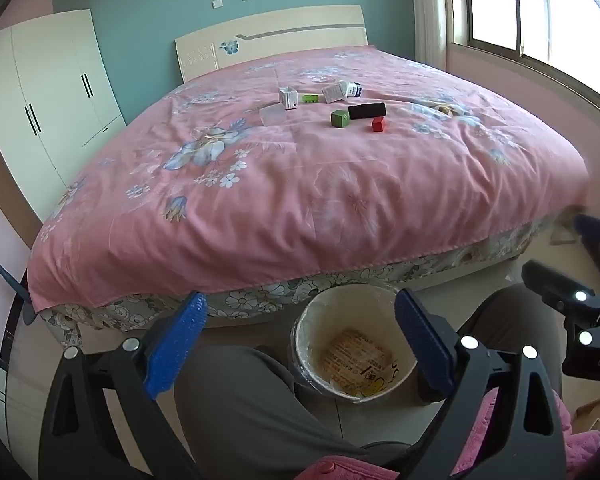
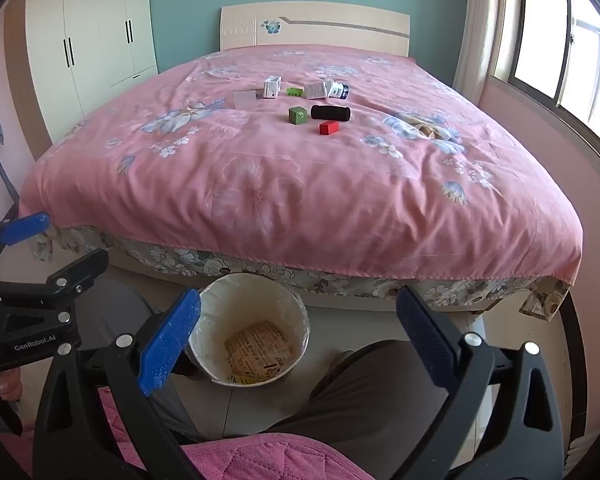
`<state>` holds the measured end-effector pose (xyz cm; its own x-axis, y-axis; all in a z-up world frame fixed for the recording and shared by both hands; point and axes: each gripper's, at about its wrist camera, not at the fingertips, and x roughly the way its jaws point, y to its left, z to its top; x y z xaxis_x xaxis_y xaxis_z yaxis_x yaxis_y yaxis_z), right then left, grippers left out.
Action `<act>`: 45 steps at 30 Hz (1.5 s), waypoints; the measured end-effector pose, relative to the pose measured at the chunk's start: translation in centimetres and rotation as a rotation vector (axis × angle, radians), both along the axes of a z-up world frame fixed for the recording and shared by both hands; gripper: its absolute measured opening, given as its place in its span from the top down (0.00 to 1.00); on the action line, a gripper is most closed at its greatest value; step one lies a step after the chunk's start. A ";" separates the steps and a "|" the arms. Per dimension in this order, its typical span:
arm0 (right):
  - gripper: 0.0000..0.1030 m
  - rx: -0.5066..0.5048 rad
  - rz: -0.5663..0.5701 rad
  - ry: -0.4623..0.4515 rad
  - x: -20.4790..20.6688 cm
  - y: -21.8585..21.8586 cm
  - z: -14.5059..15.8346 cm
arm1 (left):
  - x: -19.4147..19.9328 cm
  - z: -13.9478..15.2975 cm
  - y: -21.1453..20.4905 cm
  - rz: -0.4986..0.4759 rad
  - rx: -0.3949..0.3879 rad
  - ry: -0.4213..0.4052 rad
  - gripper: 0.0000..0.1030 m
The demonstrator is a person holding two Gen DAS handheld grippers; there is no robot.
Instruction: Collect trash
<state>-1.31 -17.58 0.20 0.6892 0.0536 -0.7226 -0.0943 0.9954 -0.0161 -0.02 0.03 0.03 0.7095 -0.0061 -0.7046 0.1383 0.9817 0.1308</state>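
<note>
A round bin (image 1: 384, 390) with a clear liner stands on the floor at the foot of the bed, also in the right wrist view (image 2: 300, 324); a printed packet (image 1: 358, 356) lies inside. On the pink bedspread (image 1: 300, 200) lie small cartons (image 1: 289, 97) (image 1: 333, 92), a white bottle (image 1: 351, 89), a clear box (image 1: 273, 114), a black roll (image 1: 367, 111), a green block (image 1: 339, 118), a red block (image 1: 379, 124) and a green clip (image 1: 310, 98). My left gripper (image 1: 300, 344) is open and empty above the bin. My right gripper (image 2: 300, 340) is open and empty beside it.
The person's grey trouser legs (image 1: 240, 400) flank the bin. A white wardrobe (image 1: 48, 92) stands at the left, a window (image 1: 540, 20) at the right. The headboard (image 1: 272, 40) meets a teal wall. Tiled floor lies around the bin.
</note>
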 end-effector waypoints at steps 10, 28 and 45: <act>0.07 0.000 0.001 0.001 0.1 0.0 -0.1 | 0.0 0.0 0.0 0.001 0.006 0.004 0.07; 0.07 0.000 0.000 0.002 0.0 -0.1 0.0 | 0.0 0.0 0.0 0.000 0.009 0.002 0.07; 0.07 -0.001 0.000 0.000 0.0 -0.1 0.0 | 0.0 0.0 0.1 0.001 0.009 0.005 0.07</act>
